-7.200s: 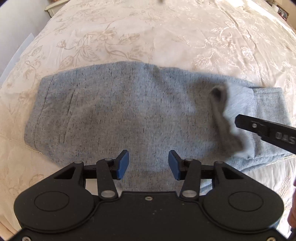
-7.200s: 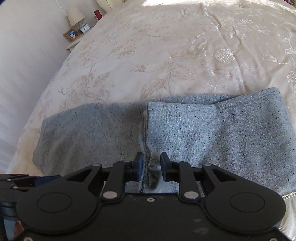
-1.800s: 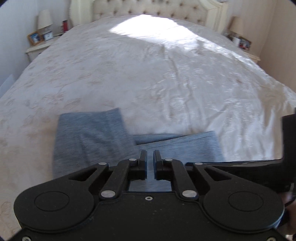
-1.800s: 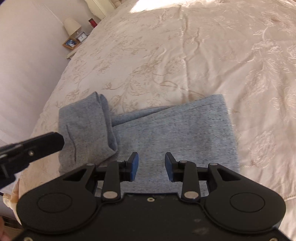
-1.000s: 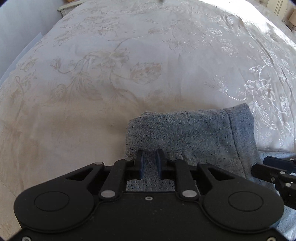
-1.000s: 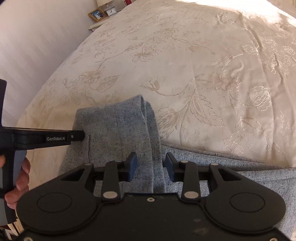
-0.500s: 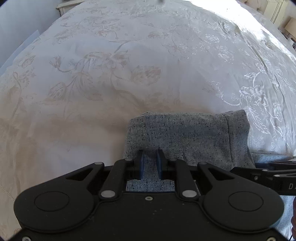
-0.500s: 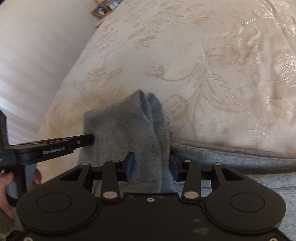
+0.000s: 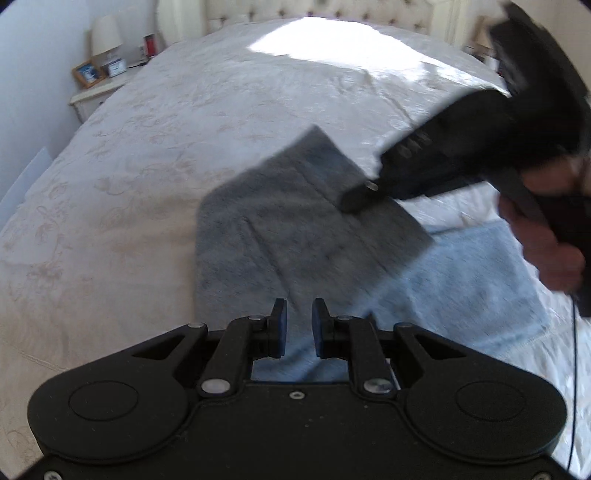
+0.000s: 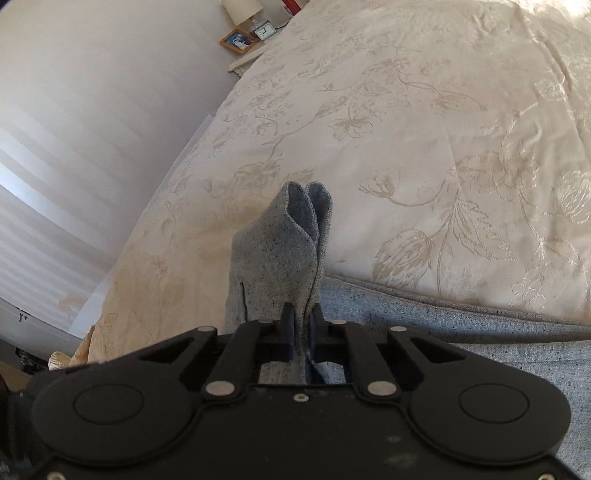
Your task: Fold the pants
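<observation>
The grey pants (image 9: 303, 229) lie partly folded on the bed. One end is lifted off the bed. My right gripper (image 10: 302, 332) is shut on the far edge of that lifted end (image 10: 280, 254), which stands up in folds ahead of its fingers. In the left wrist view the right gripper (image 9: 360, 195) clamps the raised flap from the right. My left gripper (image 9: 298, 330) has its jaws a small gap apart at the near edge of the flap, with pants cloth in the gap. The rest of the pants (image 10: 461, 332) lies flat to the right.
A cream floral bedspread (image 9: 155, 177) covers the bed. A nightstand (image 9: 96, 88) with a lamp, a photo frame and a clock stands at the far left. The tufted headboard (image 9: 332, 14) is at the back. A wall (image 10: 92, 110) runs along the bed's left side.
The right gripper closed on the pants end and lifted it up and over to the right. The left gripper's jaws opened slightly and the view tilted up.
</observation>
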`<action>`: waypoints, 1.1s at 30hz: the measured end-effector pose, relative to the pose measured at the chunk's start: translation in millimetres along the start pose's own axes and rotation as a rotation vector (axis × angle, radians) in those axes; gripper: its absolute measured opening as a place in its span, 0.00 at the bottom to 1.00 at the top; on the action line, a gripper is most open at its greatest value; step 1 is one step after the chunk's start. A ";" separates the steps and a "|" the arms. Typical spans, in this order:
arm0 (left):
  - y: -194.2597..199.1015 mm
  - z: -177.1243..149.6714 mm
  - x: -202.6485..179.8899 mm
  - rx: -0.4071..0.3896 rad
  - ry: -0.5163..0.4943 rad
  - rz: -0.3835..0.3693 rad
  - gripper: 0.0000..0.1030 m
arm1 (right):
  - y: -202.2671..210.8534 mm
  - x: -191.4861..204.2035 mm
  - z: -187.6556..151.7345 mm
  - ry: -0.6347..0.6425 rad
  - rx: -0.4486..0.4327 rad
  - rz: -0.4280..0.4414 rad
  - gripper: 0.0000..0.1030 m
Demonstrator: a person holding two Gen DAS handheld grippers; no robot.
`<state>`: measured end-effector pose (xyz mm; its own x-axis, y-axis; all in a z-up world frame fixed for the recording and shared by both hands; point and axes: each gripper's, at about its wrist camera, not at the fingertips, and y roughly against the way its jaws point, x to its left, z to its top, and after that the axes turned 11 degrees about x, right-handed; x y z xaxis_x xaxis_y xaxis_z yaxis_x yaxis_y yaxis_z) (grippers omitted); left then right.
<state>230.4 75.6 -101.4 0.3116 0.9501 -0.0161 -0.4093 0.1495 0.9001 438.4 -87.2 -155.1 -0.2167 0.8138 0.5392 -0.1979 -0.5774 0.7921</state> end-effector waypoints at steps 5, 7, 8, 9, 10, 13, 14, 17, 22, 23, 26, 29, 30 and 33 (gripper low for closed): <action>-6.6 -19.7 -60.5 0.019 -0.134 -0.066 0.24 | 27.8 11.2 -2.1 0.005 -0.027 -0.004 0.07; -16.3 -18.8 -77.4 0.010 -0.152 -0.020 0.24 | 42.5 12.9 -4.9 0.000 -0.049 -0.009 0.07; -21.8 -16.4 -82.7 0.009 -0.146 -0.005 0.24 | 51.5 12.3 -7.3 -0.005 -0.062 -0.014 0.06; -27.2 -13.4 -85.8 0.011 -0.136 0.002 0.24 | 63.2 11.2 -11.9 -0.013 -0.077 -0.016 0.06; -33.0 -13.2 -89.2 0.020 -0.124 0.019 0.24 | 74.4 8.7 -15.3 -0.024 -0.094 -0.023 0.06; -51.7 -10.3 -94.0 0.066 -0.107 0.103 0.24 | 106.0 -6.4 -28.8 -0.063 -0.146 -0.064 0.06; -57.9 -11.3 -93.3 0.089 -0.105 0.127 0.25 | 115.6 -14.8 -34.3 -0.082 -0.157 -0.086 0.06; -70.1 -20.7 -85.7 0.152 -0.071 0.183 0.25 | 136.3 -48.8 -52.6 -0.162 -0.177 -0.132 0.06; -73.3 -44.1 -70.9 0.218 -0.045 0.232 0.25 | 132.3 -114.2 -84.7 -0.298 -0.130 -0.196 0.06; -74.1 -48.1 -69.5 0.231 -0.043 0.235 0.25 | 125.5 -125.2 -89.5 -0.319 -0.108 -0.210 0.06; -73.7 -57.9 -66.7 0.257 -0.048 0.258 0.25 | 102.3 -152.8 -108.5 -0.386 -0.061 -0.246 0.06; -66.4 -64.5 -62.7 0.270 -0.054 0.250 0.25 | 92.2 -168.1 -124.2 -0.455 -0.064 -0.247 0.06; -62.8 -65.5 -61.0 0.272 -0.059 0.245 0.25 | 91.8 -169.5 -126.7 -0.466 -0.074 -0.244 0.06; -47.8 -70.5 -59.7 0.263 -0.078 0.200 0.25 | 99.6 -159.7 -128.3 -0.434 -0.100 -0.266 0.05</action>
<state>170.8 31.0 -174.1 0.3162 0.9281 0.1965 -0.2367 -0.1234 0.9637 330.7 -283.0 -199.0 0.2660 0.8729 0.4091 -0.2869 -0.3335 0.8981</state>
